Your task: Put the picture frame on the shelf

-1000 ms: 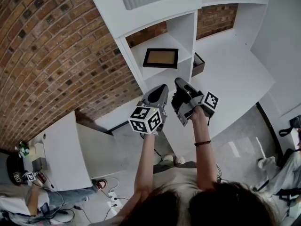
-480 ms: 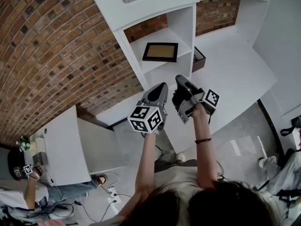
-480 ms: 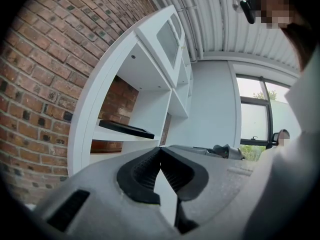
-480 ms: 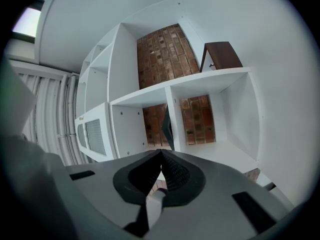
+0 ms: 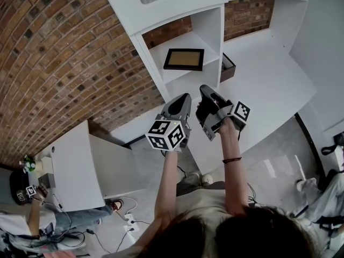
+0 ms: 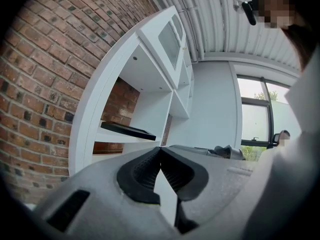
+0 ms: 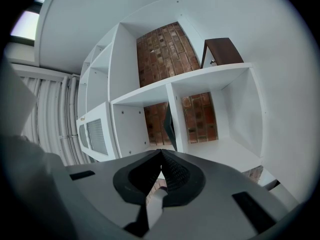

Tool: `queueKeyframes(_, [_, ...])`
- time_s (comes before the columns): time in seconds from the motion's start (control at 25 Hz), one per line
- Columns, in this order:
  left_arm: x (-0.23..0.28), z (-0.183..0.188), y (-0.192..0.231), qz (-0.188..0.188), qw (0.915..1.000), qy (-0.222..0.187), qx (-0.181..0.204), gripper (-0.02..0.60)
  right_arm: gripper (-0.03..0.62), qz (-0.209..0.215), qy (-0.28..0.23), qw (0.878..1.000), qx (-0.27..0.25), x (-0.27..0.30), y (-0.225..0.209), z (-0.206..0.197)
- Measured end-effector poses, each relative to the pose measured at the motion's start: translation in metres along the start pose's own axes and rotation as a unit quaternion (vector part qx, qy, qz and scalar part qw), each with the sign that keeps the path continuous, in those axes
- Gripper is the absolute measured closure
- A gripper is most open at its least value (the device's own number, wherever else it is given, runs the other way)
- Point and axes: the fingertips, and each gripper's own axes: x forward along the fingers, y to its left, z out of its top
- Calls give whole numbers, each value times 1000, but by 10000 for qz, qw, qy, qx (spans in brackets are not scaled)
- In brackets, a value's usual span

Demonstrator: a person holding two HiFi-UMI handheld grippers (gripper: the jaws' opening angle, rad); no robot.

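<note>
Picture frame lies flat on the shelf, inside the open bay, with brick wall behind the frame. Looks placed to me, so I read the step in hand as clearing out. Left gripper and right gripper hover side by side in front of and below the frame, well apart from it, touching nothing. In the left gripper view the left gripper has its jaws pinched together at the tips with nothing between them. The right gripper view shows the same for the right gripper, closed and empty. To finish cleanly I'd back both grippers straight out, away from the frame, and keep them below the shelf's front edge so neither tip clips the board and jolts the frame. No need to open the jaws. Edges to mind: upright panel just right of the frame, slanted side panel on the frame's left, and a top board over the frame. So the bay is boxed on three sides and open only toward me. Past the upright panel a dark box sits on the wide white surface. That surface is bare beyond the box, with plenty of room. The frame has bare board all round it, not hanging over the front edge as far as I can tell.
</note>
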Motion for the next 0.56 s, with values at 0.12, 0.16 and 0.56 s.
queueKeyframes(0.12, [-1, -1, 0, -8, 10000, 17, 3, 571, 585, 7, -10, 10000, 36, -1, -2, -2])
queueKeyframes(0.16, [-2, -1, 0, -9, 10000, 22, 4, 571, 585, 4, -18, 10000, 50, -1, -2, -3])
queueKeyframes(0.56, [-9, -2, -1, 8, 10000, 21, -49, 571, 585, 53, 16, 9999, 134, -3, 0, -9])
